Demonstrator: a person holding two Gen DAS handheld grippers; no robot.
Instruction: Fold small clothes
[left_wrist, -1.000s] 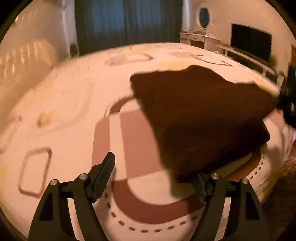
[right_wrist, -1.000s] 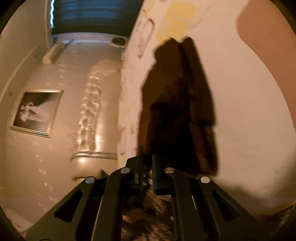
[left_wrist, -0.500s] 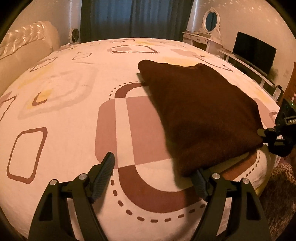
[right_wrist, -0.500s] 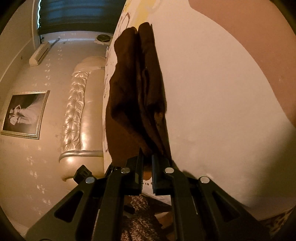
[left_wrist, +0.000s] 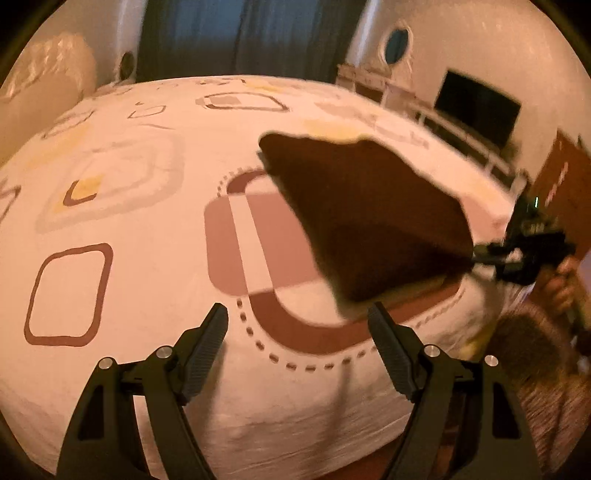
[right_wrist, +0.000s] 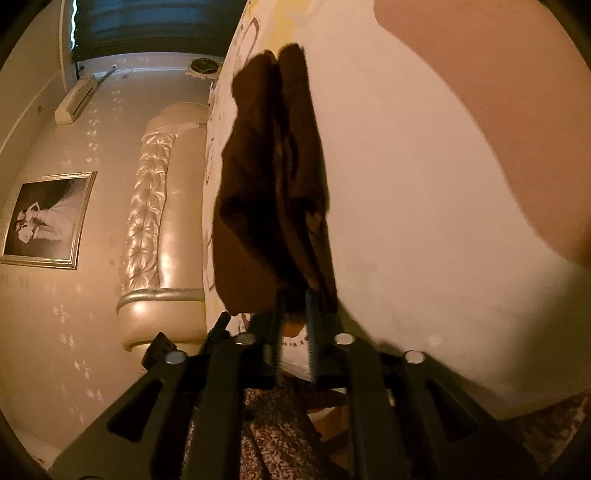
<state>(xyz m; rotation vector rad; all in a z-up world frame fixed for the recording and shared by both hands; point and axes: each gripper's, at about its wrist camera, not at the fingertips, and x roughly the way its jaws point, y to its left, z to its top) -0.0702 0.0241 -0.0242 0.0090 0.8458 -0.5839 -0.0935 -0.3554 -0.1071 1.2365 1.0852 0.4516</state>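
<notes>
A dark brown folded garment (left_wrist: 365, 218) is held up off the patterned bedsheet (left_wrist: 147, 229) at its right corner, its far left corner still near the sheet. My right gripper (left_wrist: 476, 254) is shut on that corner; in the right wrist view the garment (right_wrist: 273, 177) hangs in folded layers from my shut right gripper (right_wrist: 293, 302). My left gripper (left_wrist: 299, 328) is open and empty, low over the sheet, with the garment's near corner just beyond its right finger (left_wrist: 391, 347).
The bed's near edge (left_wrist: 295, 435) curves just below my left gripper. A tufted headboard (right_wrist: 155, 229) stands at the bed's left end. A dresser with an oval mirror (left_wrist: 397, 40) and a dark TV (left_wrist: 476, 107) line the far right wall. Patterned rug (left_wrist: 532, 350) lies right of the bed.
My right gripper has lifted the garment's right corner off the bed, so the cloth now hangs raised. My left gripper has pulled back from the garment's near corner, still open.
</notes>
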